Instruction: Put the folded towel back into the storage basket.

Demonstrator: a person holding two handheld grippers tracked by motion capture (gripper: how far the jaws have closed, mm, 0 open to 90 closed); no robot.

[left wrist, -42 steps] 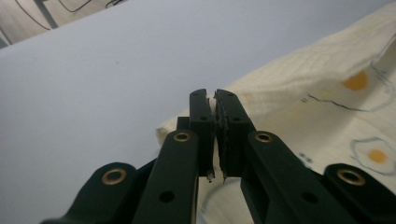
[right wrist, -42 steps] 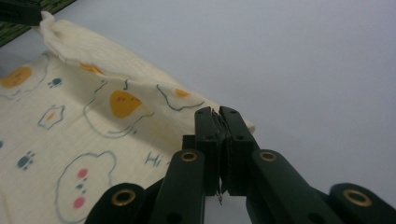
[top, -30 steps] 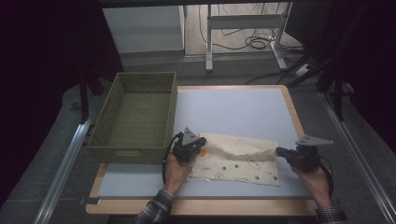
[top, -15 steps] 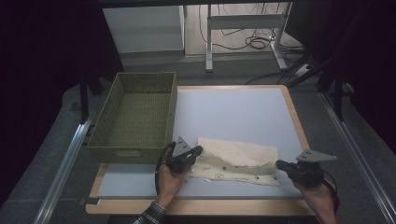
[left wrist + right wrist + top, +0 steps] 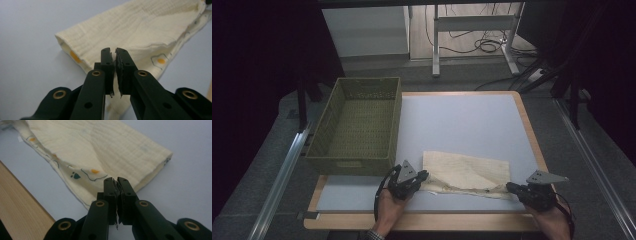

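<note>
At the far left of the high view, a woven green basket (image 5: 357,127) sits on the table's (image 5: 462,120) left edge, apart from the cloth. Just below its near right corner, the left gripper (image 5: 419,176) is held in the person's left hand (image 5: 389,210). Its jaws are clenched on the near left corner of the cream cloth (image 5: 464,174); in the left gripper view the jaws (image 5: 115,62) are pressed nearly together with fabric pinched between them, the cloth (image 5: 140,32) spreading away beyond the tips.

The cloth lies folded over on the pale blue surface near the front edge, stretched between the two grippers.

At its near right corner, the right gripper (image 5: 511,187) grips it too; the right gripper view shows the jaws (image 5: 117,185) closed on the hem, with the printed underside (image 5: 82,176) showing and the wooden table border (image 5: 20,205) at the left.
</note>
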